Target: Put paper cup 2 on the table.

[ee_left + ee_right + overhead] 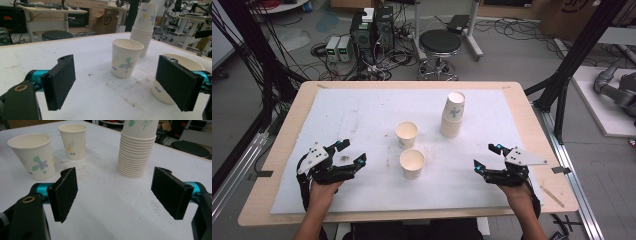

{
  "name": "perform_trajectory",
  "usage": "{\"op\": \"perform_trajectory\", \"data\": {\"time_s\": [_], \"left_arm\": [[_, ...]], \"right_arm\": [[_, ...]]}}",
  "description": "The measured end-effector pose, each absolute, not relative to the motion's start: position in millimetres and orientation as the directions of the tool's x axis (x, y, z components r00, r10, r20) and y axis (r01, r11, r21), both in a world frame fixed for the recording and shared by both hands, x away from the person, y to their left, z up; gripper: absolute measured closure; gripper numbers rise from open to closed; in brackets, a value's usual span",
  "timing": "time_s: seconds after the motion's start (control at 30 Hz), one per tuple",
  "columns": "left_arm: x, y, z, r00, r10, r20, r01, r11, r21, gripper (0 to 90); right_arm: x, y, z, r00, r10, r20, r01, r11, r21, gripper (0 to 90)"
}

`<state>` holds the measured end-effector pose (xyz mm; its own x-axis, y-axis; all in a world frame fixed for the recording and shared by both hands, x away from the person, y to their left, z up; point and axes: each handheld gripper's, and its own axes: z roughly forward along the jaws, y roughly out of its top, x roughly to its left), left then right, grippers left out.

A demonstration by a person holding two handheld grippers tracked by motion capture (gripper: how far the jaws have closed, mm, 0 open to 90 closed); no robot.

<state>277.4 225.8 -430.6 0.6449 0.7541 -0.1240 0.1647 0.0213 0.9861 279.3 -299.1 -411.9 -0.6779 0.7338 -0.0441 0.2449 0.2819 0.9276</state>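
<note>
Two empty hand-held grippers flank paper cups on a bench.

Left hand-held gripper and right hand-held gripper, jaws apart, sit low in frame; two loose cups stand centre, likely dealt from the cup stack upper right.

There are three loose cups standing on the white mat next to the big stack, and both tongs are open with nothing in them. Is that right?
Not quite. Two loose cups, not three: the high view shows a far cup and a near cup standing on the white mat, beside the stack. The rest holds: the left tongs and right tongs are open and empty.
</note>
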Motion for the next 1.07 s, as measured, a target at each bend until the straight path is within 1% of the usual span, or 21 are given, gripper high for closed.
{"op": "perform_trajectory", "data": {"time_s": [0.27,0.47,1.07], "left_arm": [[275.6,223.5,-429.0,0.654,0.747,-0.118,0.158,0.017,0.987,16.1],[276.3,223.3,-429.9,0.657,0.745,-0.117,0.161,0.014,0.987,16.1],[276.4,223.2,-430.6,0.654,0.747,-0.117,0.162,0.012,0.987,16.2]], "right_arm": [[277.1,-300.9,-409.8,-0.666,0.744,-0.052,0.231,0.272,0.934,22.0],[278.6,-301.6,-411.1,-0.665,0.743,-0.074,0.220,0.289,0.932,22.0],[278.4,-302.3,-409.7,-0.663,0.746,-0.069,0.221,0.283,0.933,22.0]]}}
